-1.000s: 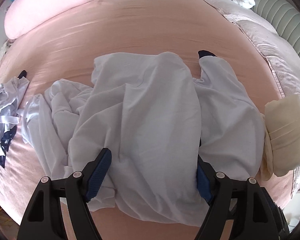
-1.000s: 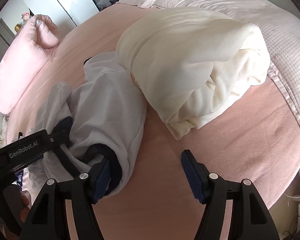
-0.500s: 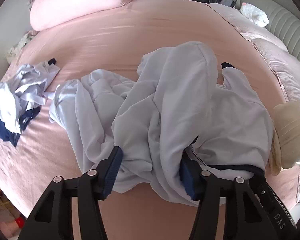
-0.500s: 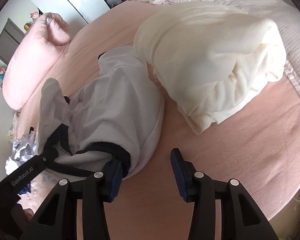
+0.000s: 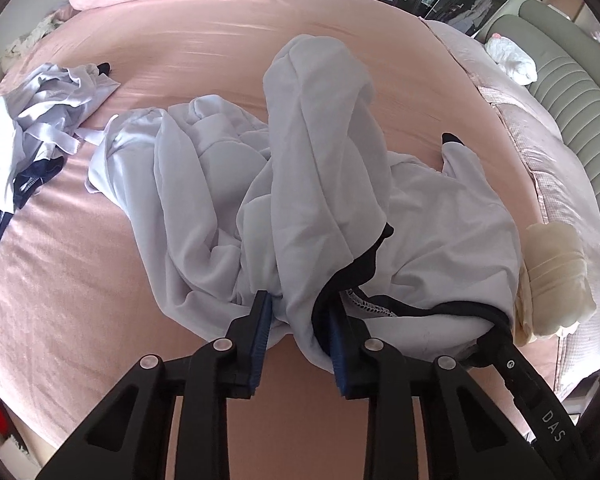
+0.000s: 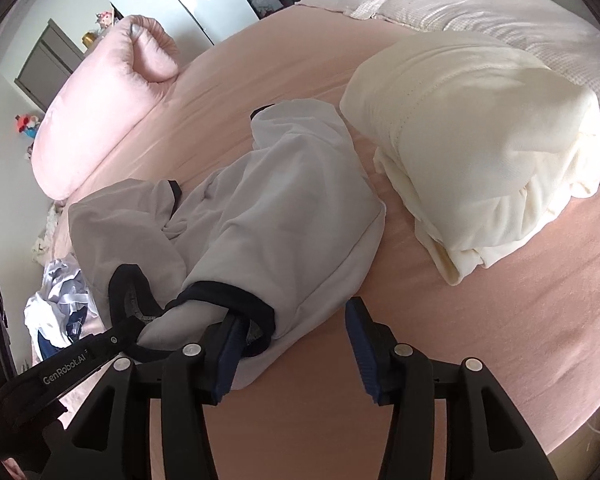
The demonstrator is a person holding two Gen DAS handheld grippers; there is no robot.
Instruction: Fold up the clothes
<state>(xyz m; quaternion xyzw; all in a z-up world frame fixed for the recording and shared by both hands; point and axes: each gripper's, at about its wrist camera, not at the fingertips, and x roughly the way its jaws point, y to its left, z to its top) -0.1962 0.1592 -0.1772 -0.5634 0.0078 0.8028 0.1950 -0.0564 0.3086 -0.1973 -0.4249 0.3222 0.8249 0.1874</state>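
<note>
A pink bed [image 5: 180,40] fills both views. A pale grey garment [image 5: 328,184] with dark trim lies crumpled at its middle. Just right of it sits a folded cream bundle [image 6: 480,152]; a pink pillow [image 6: 100,112] lies at the far edge, and a small heap of clothes [image 5: 24,136] far left. The left gripper [image 5: 298,332] has just been closing and pinches a bunched fold of the garment. The right gripper [image 6: 296,344] has just been opening; its jaws stand apart, the left pad touching the garment's dark hem, nothing clamped.
</note>
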